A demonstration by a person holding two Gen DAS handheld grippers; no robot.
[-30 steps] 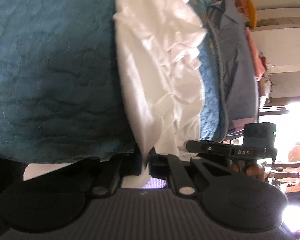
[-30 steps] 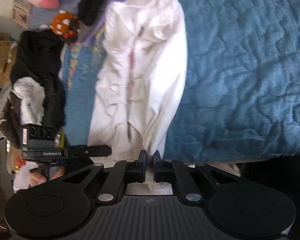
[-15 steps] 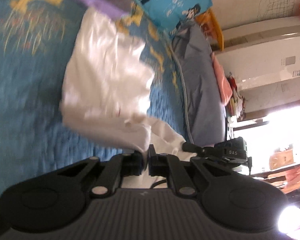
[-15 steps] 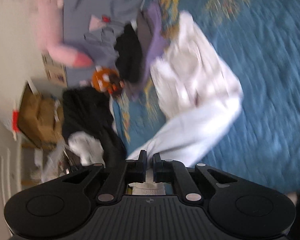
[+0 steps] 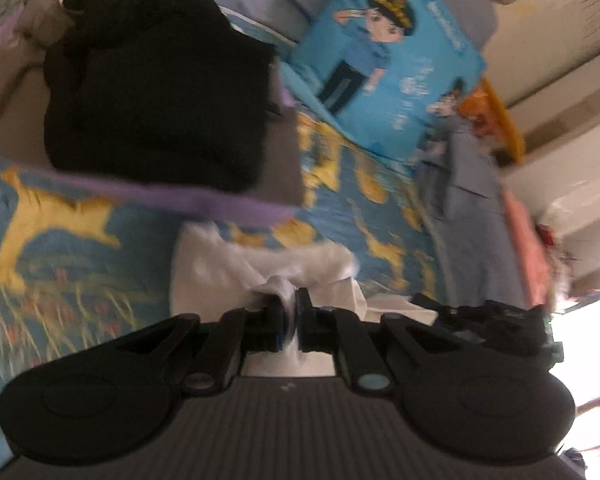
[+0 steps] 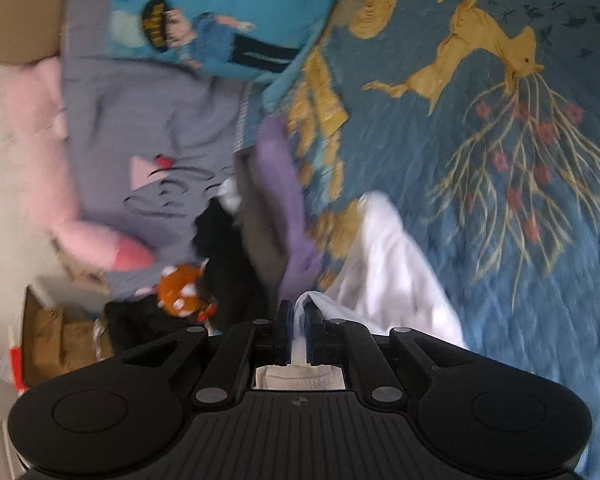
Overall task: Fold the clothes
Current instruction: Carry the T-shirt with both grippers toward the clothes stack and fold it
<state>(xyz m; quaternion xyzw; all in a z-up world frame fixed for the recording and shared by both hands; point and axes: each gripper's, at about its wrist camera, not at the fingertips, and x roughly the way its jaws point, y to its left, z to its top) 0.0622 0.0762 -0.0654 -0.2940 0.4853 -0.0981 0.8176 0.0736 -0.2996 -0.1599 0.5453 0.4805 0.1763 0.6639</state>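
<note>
Because a fold needs two corners held, the left hand-held gripper (image 5: 290, 312) pinches the white garment (image 5: 228, 264) low over the bedspread (image 5: 60, 248), near folded black clothes (image 5: 152, 92). Opposite, the right hand-held gripper (image 6: 297, 322) clamps another white edge.

A home bedroom. A blue quilted bedspread (image 6: 500, 200) with yellow embroidered animals covers a bed strewn with clothes, a cartoon-print pillow (image 5: 388, 60) and a pink plush toy (image 6: 60, 200). Cardboard boxes (image 6: 52, 340) stand beside it.
</note>
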